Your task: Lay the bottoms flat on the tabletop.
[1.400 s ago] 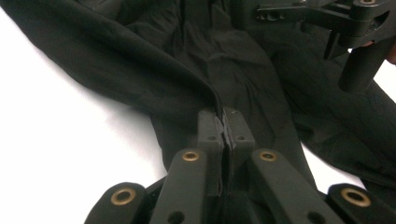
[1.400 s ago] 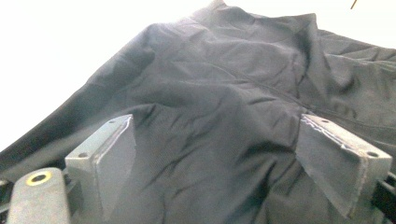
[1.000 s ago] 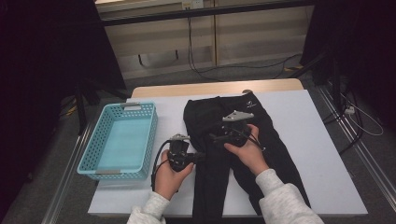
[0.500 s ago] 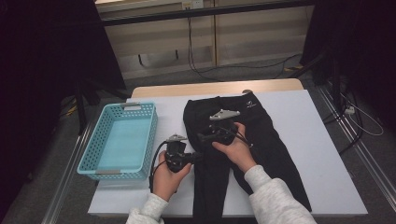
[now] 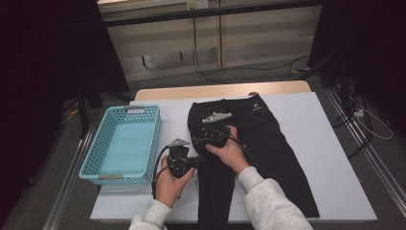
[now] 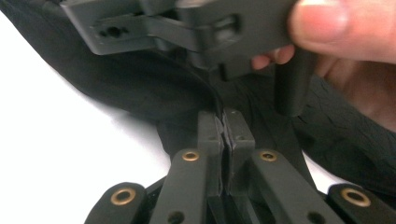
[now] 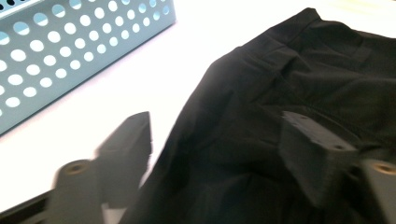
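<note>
black trousers flat on white table, beside blue basket. left gripper pinching trouser edge; right gripper spread above cloth, just been closing.

In the right gripper view, the right gripper is blurring, its jaw bases running off the bottom edge, and the blue basket is being cut off at the top and left. In the left gripper view, the right hand is running off the frame's right side, blurred. From the high view, the hands are hiding part of the black trousers.
</note>
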The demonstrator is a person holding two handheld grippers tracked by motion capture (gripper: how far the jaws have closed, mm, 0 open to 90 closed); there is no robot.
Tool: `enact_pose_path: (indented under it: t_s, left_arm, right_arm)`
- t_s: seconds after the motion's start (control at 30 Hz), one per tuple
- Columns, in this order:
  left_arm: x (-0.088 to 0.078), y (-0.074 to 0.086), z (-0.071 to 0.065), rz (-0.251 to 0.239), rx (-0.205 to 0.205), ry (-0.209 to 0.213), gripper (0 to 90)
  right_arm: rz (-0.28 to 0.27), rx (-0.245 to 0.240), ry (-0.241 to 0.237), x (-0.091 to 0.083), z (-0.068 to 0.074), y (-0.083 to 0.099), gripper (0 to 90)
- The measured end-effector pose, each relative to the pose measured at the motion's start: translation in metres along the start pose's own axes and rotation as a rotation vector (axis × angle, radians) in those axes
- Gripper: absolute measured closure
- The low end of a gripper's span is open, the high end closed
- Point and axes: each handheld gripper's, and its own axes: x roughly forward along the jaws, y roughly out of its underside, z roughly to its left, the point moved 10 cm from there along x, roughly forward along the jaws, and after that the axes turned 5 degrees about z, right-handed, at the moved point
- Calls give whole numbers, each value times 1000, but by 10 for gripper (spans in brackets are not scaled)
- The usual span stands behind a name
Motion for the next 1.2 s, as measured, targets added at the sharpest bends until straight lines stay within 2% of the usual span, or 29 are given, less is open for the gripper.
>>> enact_pose_path:
  t_s: [0.07,0.13,0.27,0.33,0.37,0.47,0.63,0.7,0.9,1.07,1.2]
  left_arm:
    - [1,0,1,0,2,-7,872]
    - [1,1,2,-1,-4,-3,871]
    - [1,0,2,-5,2,-5,871]
    - [1,-1,3,-9,1,-5,872]
    - [1,-1,3,-9,0,-6,872]
    - [2,-3,3,-15,-9,2,873]
    - [2,-7,-2,-27,-3,19,873]
    - [2,-9,-5,-33,3,26,873]
    - [5,-11,-13,-28,12,47,877]
    - [8,-11,-16,-22,17,52,878]
    - [10,-9,-17,-16,16,57,878]
  right_arm:
    - [21,-4,-7,4,1,1,381]
    - [31,13,-19,9,1,1,494]
    - [62,-3,-18,16,-2,4,638]
    - [76,6,-34,20,-2,6,765]
    - [74,12,-42,20,-2,5,824]
    - [52,15,-54,16,-3,1,888]
    - [30,-2,-28,-2,-12,-6,891]
    - [13,13,-18,-11,-18,-8,891]
    - [15,20,40,-33,-41,-1,891]
    - [25,49,72,-38,-55,7,891]
    - [26,49,90,-42,-58,10,891]
